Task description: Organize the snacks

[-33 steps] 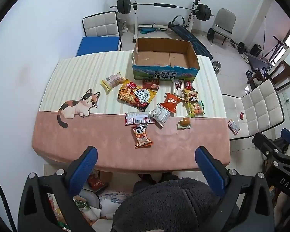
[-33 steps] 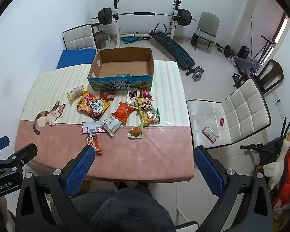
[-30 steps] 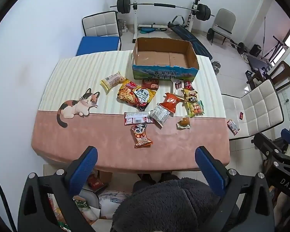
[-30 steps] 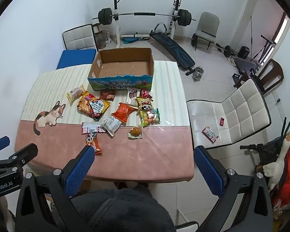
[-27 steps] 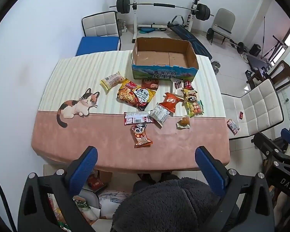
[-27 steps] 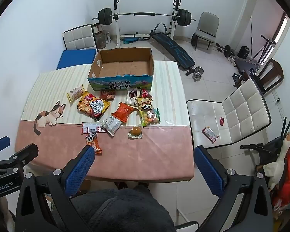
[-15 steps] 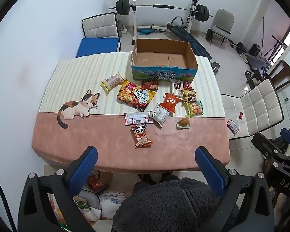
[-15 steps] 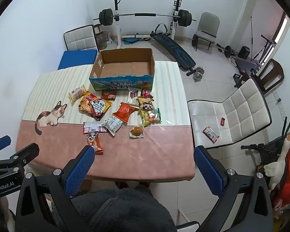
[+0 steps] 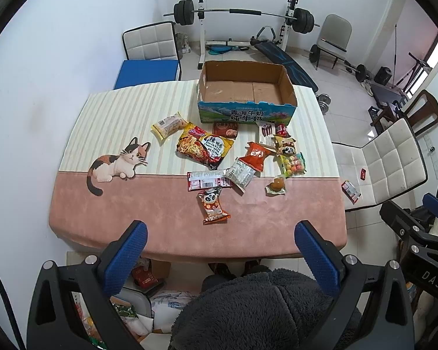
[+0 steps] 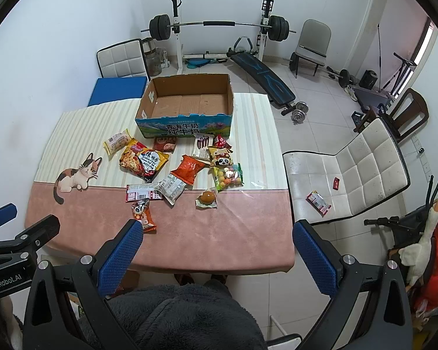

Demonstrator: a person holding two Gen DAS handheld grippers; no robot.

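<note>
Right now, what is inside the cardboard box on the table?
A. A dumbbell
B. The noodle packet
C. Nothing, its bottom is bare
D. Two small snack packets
C. The cardboard box shows only its bare brown bottom in both views, while the snacks, the noodle packet among them, all lie on the table in front of it.

Ahead of our left gripper [image 9: 220,229] we count twelve colourful plastic snack packets [image 9: 205,148], one open brown cardboard box [image 9: 245,92] beyond, two small red packets [image 9: 350,191] rightward.
</note>
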